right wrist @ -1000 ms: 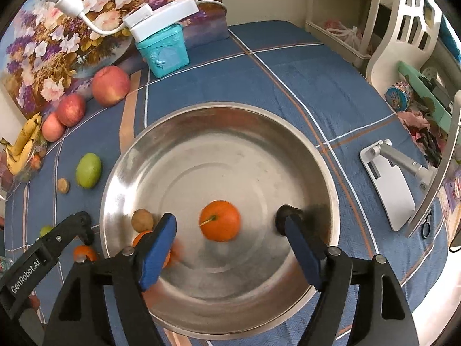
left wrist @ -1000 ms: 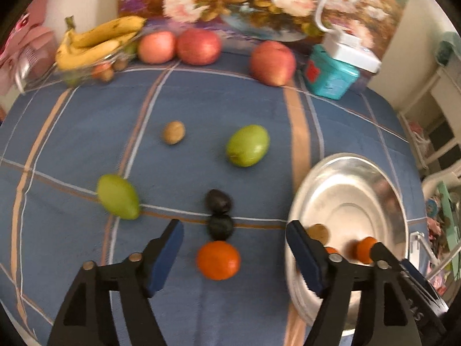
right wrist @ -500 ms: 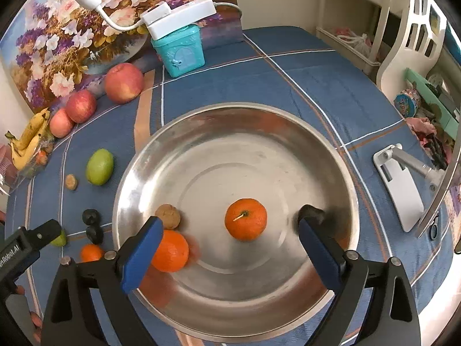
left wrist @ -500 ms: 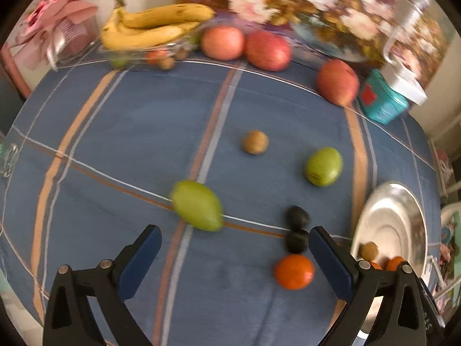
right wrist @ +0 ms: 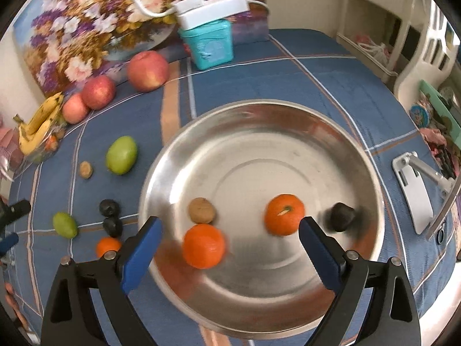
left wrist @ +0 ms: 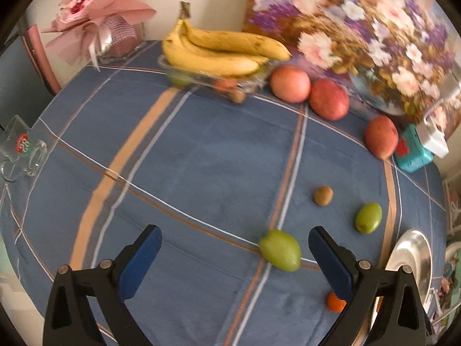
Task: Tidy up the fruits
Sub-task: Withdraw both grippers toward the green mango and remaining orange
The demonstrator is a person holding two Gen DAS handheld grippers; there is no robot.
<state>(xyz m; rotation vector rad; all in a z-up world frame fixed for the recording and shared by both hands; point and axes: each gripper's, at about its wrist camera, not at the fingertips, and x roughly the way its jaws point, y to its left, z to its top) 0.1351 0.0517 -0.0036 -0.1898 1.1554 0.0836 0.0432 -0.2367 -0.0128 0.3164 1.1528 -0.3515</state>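
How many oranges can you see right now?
3: two in the steel bowl, one near its front-left, one right of centre; a third on the cloth left of it. Others may be hidden.

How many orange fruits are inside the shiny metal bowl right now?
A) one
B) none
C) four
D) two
D: the right wrist view shows two orange fruits in the metal bowl, one orange near the walnut and another orange beside a dark fruit.
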